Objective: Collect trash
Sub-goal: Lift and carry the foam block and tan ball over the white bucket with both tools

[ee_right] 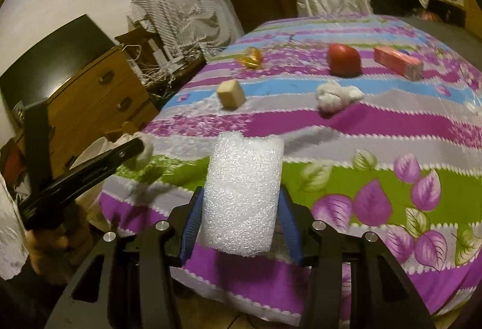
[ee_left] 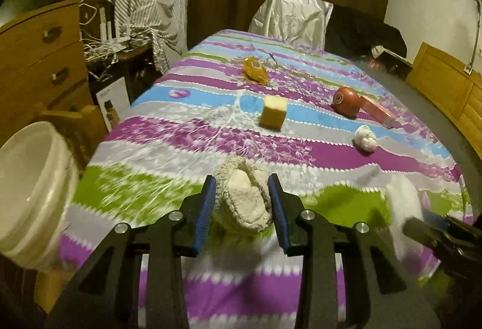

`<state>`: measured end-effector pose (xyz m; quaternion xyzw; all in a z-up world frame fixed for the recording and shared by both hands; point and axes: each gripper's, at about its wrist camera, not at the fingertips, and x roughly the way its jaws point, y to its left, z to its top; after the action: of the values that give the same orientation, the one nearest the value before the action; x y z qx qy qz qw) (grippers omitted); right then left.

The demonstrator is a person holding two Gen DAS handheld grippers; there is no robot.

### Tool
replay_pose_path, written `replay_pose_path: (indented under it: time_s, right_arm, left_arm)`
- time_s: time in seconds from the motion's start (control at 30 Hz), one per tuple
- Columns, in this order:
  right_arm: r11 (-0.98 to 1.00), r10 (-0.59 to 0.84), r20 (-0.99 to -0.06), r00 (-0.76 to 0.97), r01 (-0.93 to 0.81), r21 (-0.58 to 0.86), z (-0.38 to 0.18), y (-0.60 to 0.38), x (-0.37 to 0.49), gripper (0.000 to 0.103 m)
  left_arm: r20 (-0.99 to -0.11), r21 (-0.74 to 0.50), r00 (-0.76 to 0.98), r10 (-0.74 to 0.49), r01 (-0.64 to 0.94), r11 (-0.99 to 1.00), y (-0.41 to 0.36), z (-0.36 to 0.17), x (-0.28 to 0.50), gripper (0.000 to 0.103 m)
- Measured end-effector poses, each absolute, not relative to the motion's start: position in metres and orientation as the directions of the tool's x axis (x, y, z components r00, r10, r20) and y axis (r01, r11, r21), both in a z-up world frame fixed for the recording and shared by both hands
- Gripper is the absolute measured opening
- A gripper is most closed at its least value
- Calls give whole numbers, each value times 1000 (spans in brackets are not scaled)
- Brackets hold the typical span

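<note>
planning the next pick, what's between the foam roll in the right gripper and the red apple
The crumpled white tissue lies between the foam roll and the red apple, as the right wrist view shows; otherwise only bare tablecloth.

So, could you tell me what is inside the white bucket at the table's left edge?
The white bucket shows only bare pale inner wall where its mouth faces the camera. Its bottom is cut off by the rim and motion blur, so any trash already dropped there cannot be seen.

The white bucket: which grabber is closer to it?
Left. The left gripper, shut on a crumpled beige wad, is just beside the white bucket at the table's left edge. The right gripper, holding a foam roll, is farther right.
</note>
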<state>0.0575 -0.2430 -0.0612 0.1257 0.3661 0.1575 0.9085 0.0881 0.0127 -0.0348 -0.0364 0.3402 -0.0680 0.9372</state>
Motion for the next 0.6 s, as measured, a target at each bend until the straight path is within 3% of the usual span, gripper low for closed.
replay_pose_path:
  time_s: [0.6]
  right_arm:
    - [928, 373, -677, 635, -263, 265, -63, -183, 40, 50]
  left_arm:
    - [-617, -1, 787, -6, 7, 1000, 38, -25, 44, 34]
